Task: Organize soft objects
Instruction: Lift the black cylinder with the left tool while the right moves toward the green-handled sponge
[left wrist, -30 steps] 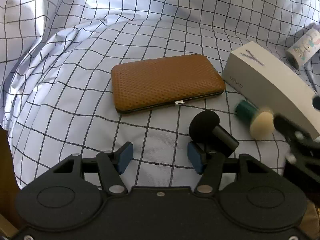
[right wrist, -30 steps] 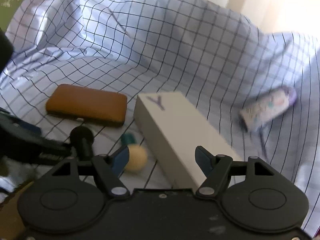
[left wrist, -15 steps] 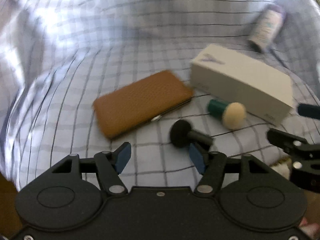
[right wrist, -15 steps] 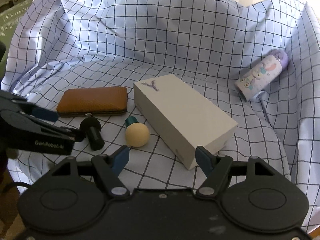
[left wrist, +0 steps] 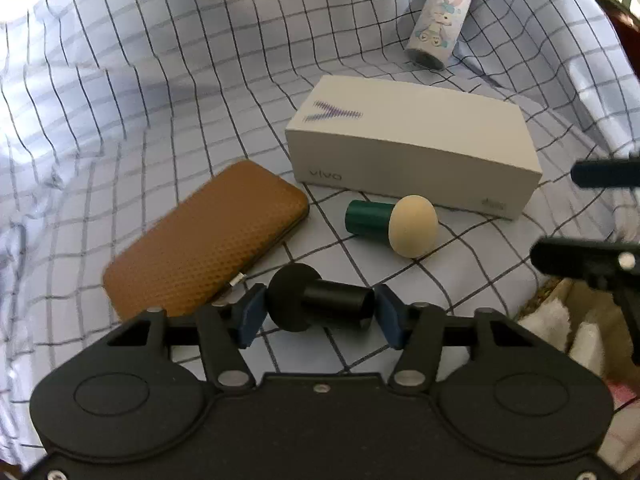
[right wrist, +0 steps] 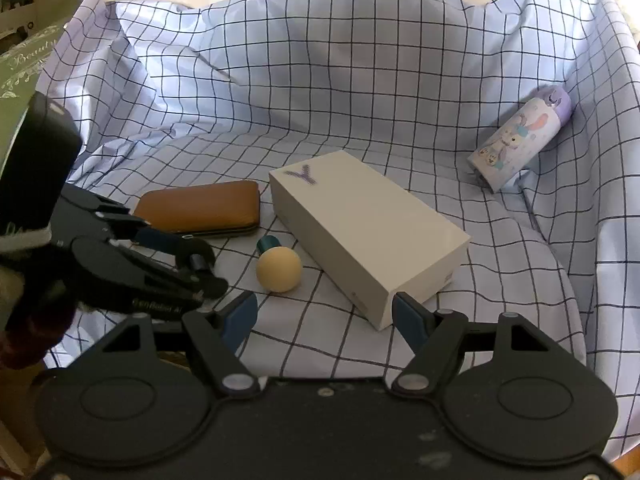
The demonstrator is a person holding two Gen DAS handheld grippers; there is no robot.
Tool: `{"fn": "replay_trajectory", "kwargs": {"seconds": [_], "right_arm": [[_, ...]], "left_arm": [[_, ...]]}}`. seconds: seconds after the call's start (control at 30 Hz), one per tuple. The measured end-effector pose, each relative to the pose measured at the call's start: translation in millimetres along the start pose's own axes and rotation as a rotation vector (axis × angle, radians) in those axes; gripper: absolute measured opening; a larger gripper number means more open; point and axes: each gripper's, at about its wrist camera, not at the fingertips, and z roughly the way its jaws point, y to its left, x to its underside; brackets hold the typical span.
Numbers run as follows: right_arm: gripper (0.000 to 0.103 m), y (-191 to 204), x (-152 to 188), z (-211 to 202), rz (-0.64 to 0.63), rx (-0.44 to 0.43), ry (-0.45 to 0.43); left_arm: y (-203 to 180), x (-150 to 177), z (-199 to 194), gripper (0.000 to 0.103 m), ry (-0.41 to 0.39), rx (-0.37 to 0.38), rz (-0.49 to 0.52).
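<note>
A black makeup sponge [left wrist: 320,300] on a stubby black handle lies crosswise between the blue pads of my left gripper [left wrist: 318,314]. The jaws are closing, and the pads touch its two ends. In the right wrist view the left gripper [right wrist: 192,256] sits at the left, low over the cloth. A beige sponge with a green handle [left wrist: 412,226] [right wrist: 279,269] lies just beyond, against the white box [left wrist: 416,148] [right wrist: 368,232]. My right gripper [right wrist: 324,316] stands open over the checked cloth [right wrist: 320,80] with nothing held; the box's near corner is by its right finger.
A brown textured case [left wrist: 208,240] [right wrist: 204,208] lies left of the box. A pastel cartoon bottle [left wrist: 440,20] [right wrist: 520,140] lies on its side at the far right. The cloth rises in folds all round. White soft items [left wrist: 560,320] sit off its near right edge.
My left gripper has rolled and shifted so the black sponge, earlier beside its right finger, now sits between the pads, which have narrowed onto it. The right gripper has drawn back a little.
</note>
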Motion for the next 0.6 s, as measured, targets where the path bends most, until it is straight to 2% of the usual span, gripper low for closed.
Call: {"fn": "replay_trajectory", "kwargs": {"seconds": [0.17, 0.27, 0.37, 0.5, 0.6], "right_arm": [[0.073, 3.0, 0.0, 3.3, -0.002, -0.017, 0.010], [0.073, 6.1, -1.5, 6.9, -0.002, -0.031, 0.021], [0.073, 9.3, -4.4, 12.7, 0.006, -0.049, 0.034], [0.072, 14.5, -11.0, 27.3, 0.033, -0.084, 0.066], [0.070, 18.1, -15.9, 37.9, 0.064, -0.123, 0.091]], "left_arm": [[9.1, 4.3, -6.1, 0.054, -0.022, 0.035, -0.072], [12.2, 8.5, -10.6, 0.054, -0.021, 0.012, -0.141], [13.0, 14.2, -20.5, 0.054, -0.021, -0.077, -0.199], [13.5, 20.9, -32.0, 0.054, -0.021, -0.233, -0.237], [15.3, 25.1, -35.2, 0.054, -0.020, -0.293, -0.252]]}}
